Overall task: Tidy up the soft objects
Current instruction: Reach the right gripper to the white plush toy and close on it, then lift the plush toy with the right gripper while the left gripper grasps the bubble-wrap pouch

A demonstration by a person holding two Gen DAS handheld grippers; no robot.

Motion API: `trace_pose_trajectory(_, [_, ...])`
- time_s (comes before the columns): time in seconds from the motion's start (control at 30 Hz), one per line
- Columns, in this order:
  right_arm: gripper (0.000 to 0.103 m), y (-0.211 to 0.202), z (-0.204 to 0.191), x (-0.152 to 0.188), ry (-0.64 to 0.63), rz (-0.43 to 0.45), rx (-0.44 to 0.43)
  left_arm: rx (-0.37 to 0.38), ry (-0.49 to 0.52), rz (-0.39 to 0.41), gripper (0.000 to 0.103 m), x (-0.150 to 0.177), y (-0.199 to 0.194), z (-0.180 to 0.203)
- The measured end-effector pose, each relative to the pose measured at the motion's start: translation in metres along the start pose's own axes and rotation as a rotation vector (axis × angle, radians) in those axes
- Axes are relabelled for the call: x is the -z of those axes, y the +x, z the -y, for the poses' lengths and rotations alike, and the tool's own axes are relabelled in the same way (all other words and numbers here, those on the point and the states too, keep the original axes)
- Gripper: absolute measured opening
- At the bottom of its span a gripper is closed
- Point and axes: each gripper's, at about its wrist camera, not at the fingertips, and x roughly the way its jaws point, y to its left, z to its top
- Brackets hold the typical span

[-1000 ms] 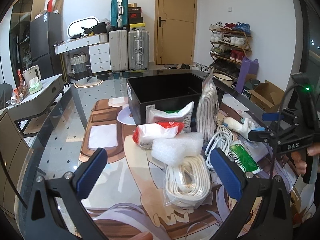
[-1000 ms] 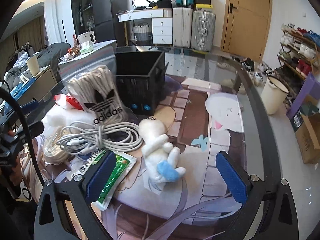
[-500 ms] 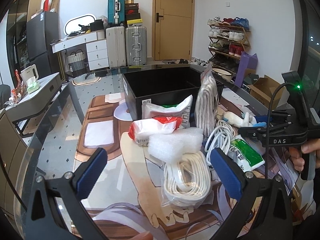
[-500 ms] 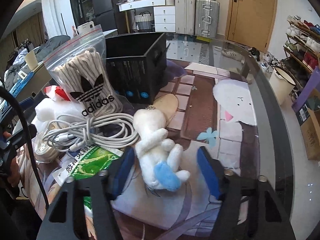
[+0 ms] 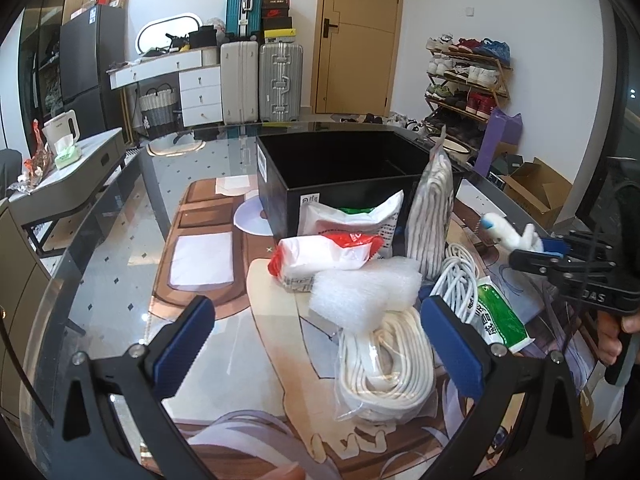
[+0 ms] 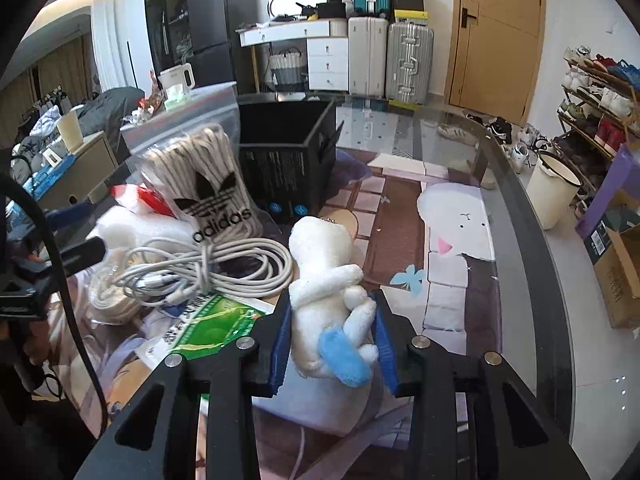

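A white plush toy [image 6: 328,280] with a blue patch lies on the printed table mat, its rear end between the blue pads of my right gripper [image 6: 333,320]. The jaws are closing and the pads press its sides. The left wrist view shows that toy [image 5: 508,232] at the right gripper [image 5: 540,248], with a hand on the handle. My left gripper [image 5: 316,316] stands open above a foam wrap [image 5: 366,292] and a bag of white rope [image 5: 386,364], gripping nothing. The black bin [image 5: 340,192] stands empty behind the pile.
A zip bag of striped socks [image 6: 204,184] leans on the bin [image 6: 280,168]. A coiled white cable [image 6: 208,272], a green packet [image 6: 208,320] and a red-and-white packet [image 5: 324,252] lie beside it. The glass table's edge [image 6: 532,240] curves on the right.
The right gripper's jaws went from wide open to pressing the plush toy's sides. The left gripper stayed open and almost still.
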Motion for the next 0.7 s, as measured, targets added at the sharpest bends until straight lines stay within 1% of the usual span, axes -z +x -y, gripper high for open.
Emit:
trace_pose_trajectory(0.13, [0.037,-0.009,-0.005,0.003,-0.005,0.017,-0.011,0.012,-0.014,-0.022,0.103,-0.003,0.008,-0.003])
trace_pose_trajectory(0.2, [0.037,-0.012,-0.008,0.004,-0.009,0.021,-0.015,0.019,-0.024,-0.033,0.101,-0.004,0.012,-0.004])
trace_pose_trajectory(0.23, [0.037,-0.013,-0.009,0.005,-0.009,0.022,-0.017,0.026,-0.026,-0.041,0.098,-0.005,0.014,-0.005])
trace_pose_trajectory(0.27, [0.037,-0.014,-0.010,0.005,-0.009,0.023,-0.021,0.035,-0.026,-0.048,0.091,-0.005,0.015,-0.005])
trace_pose_trajectory(0.4, [0.037,-0.016,-0.014,0.006,-0.014,0.027,-0.028,0.051,-0.019,-0.059,0.082,-0.004,0.018,-0.002])
trace_pose_trajectory(0.43, [0.037,-0.017,-0.015,0.006,-0.015,0.028,-0.030,0.052,-0.017,-0.056,0.076,-0.004,0.018,-0.002])
trace_pose_trajectory(0.47, [0.037,-0.018,-0.016,0.006,-0.018,0.030,-0.032,0.053,-0.016,-0.056,0.072,-0.004,0.017,-0.002])
trace_pose_trajectory(0.5, [0.037,-0.019,-0.017,0.006,-0.021,0.030,-0.034,0.054,-0.016,-0.055,0.070,-0.003,0.017,-0.002])
trace_pose_trajectory(0.53, [0.037,-0.017,-0.018,0.006,-0.023,0.030,-0.036,0.061,-0.017,-0.056,0.065,-0.004,0.017,-0.001])
trace_pose_trajectory(0.57, [0.037,-0.016,-0.018,0.005,-0.026,0.031,-0.037,0.075,-0.017,-0.055,0.056,-0.003,0.017,-0.001])
trace_pose_trajectory(0.6, [0.037,-0.017,-0.019,0.005,-0.029,0.033,-0.039,0.085,-0.015,-0.057,0.051,-0.003,0.016,0.000])
trace_pose_trajectory(0.63, [0.037,-0.018,-0.020,0.005,-0.032,0.034,-0.040,0.091,-0.014,-0.058,0.042,-0.003,0.016,0.000])
trace_pose_trajectory(0.7, [0.037,-0.020,-0.023,0.004,-0.036,0.039,-0.043,0.092,-0.005,-0.052,0.038,-0.002,0.014,0.002])
